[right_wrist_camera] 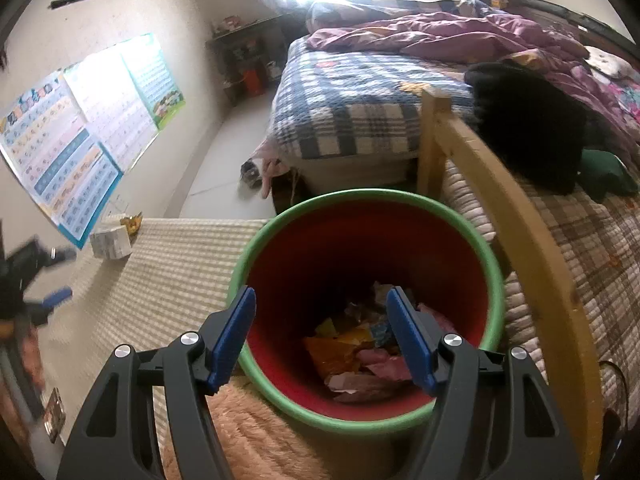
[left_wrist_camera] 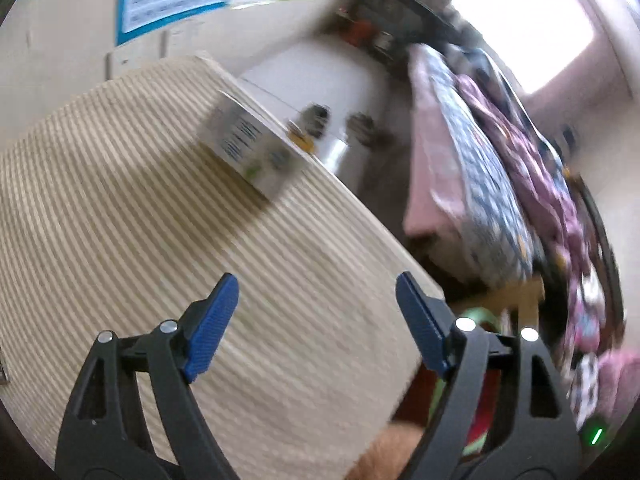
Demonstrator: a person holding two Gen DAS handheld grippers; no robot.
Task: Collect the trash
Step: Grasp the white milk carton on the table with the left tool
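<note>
Both tongs spread and empty, trash bin below, carton next

I am holding the right tongs (right_wrist_camera: 320, 334) spread wide over the red bin (right_wrist_camera: 493, 280), nothing between the blades; crumpled wrappers (right_wrist_camera: 360, 352) are lying at the bin's bottom, so I judge this is the drop position. I am aiming the left tongs (left_wrist_camera: 316, 320), also spread and empty, across the striped mat (left_wrist_camera: 120, 200) beside the bin, toward the small white carton (left_wrist_camera: 250, 148) and yellow wrapper (right_wrist_camera: 132, 222) sitting at the mat's far edge from the bin, probably the remaining trash.
</note>
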